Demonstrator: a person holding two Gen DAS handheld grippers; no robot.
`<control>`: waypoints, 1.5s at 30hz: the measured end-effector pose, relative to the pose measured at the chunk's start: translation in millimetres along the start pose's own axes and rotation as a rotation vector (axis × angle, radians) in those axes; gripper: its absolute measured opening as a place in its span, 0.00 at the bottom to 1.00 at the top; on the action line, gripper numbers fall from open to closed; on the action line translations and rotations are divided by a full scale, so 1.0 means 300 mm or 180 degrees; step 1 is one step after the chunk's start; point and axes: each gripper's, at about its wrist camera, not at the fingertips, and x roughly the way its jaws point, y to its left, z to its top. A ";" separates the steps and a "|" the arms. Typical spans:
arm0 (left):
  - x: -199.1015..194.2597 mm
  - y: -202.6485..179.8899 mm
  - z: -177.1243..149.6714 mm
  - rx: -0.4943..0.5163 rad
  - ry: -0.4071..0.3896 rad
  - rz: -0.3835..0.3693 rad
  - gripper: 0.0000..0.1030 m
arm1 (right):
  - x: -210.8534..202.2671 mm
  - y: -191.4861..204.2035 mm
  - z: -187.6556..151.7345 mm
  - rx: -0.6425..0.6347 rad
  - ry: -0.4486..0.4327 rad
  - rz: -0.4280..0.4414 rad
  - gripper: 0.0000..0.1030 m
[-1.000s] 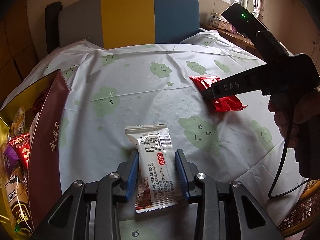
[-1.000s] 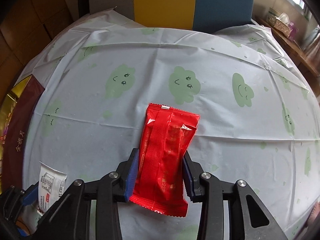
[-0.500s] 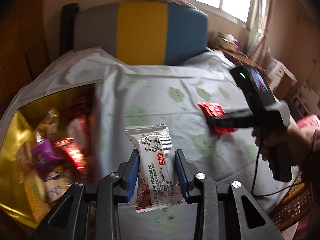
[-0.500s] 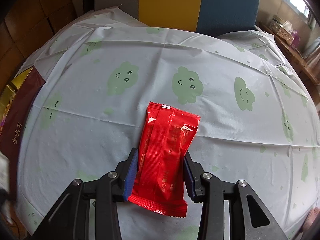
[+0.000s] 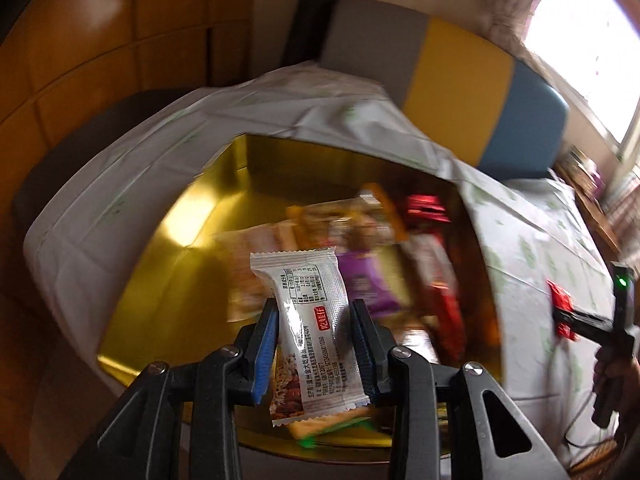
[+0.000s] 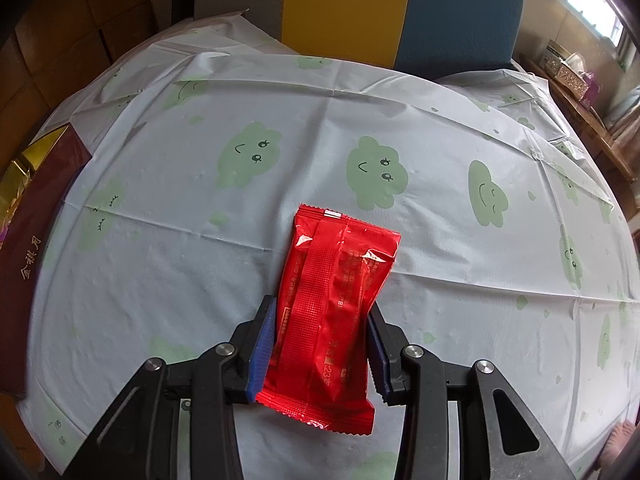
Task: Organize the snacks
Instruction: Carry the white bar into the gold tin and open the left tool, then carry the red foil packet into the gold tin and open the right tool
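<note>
Two packets lengthwise along their claws: white packet [image 5: 310, 332], red packet [image 6: 334, 300].

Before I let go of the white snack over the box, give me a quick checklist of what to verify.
1. Left hand-held gripper clamped on the white snack packet: ok, both blue pads press its sides.
2. Packet above the open gold box: ok, the box interior fills the view behind it.
3. Free landing spot: ok, bare gold floor lies left of the snack pile.
4. Picture sharp enough to judge height above the pile: cannot tell, the box contents are blurred.
5. Right hand-held gripper clamped on the red snack packet: ok, over the tablecloth.
6. Right hand-held gripper clear of the box: ok, it is off to the side.
</note>
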 end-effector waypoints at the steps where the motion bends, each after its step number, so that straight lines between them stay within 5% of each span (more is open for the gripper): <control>1: 0.007 0.025 0.000 -0.0042 0.0017 0.0031 0.34 | 0.000 0.001 -0.001 -0.0002 -0.0002 -0.0001 0.41; 15: 0.096 0.091 -0.049 -0.0109 0.0325 0.0153 0.38 | -0.001 -0.004 0.001 -0.0009 -0.0013 -0.0009 0.42; 21: 0.050 0.085 -0.055 -0.0058 0.0253 0.0208 0.47 | -0.001 -0.007 0.003 -0.0013 -0.0009 -0.0014 0.43; 45: -0.062 -0.165 -0.115 0.0509 -0.0127 0.0308 0.47 | -0.006 0.003 -0.001 -0.0060 -0.0005 -0.0071 0.41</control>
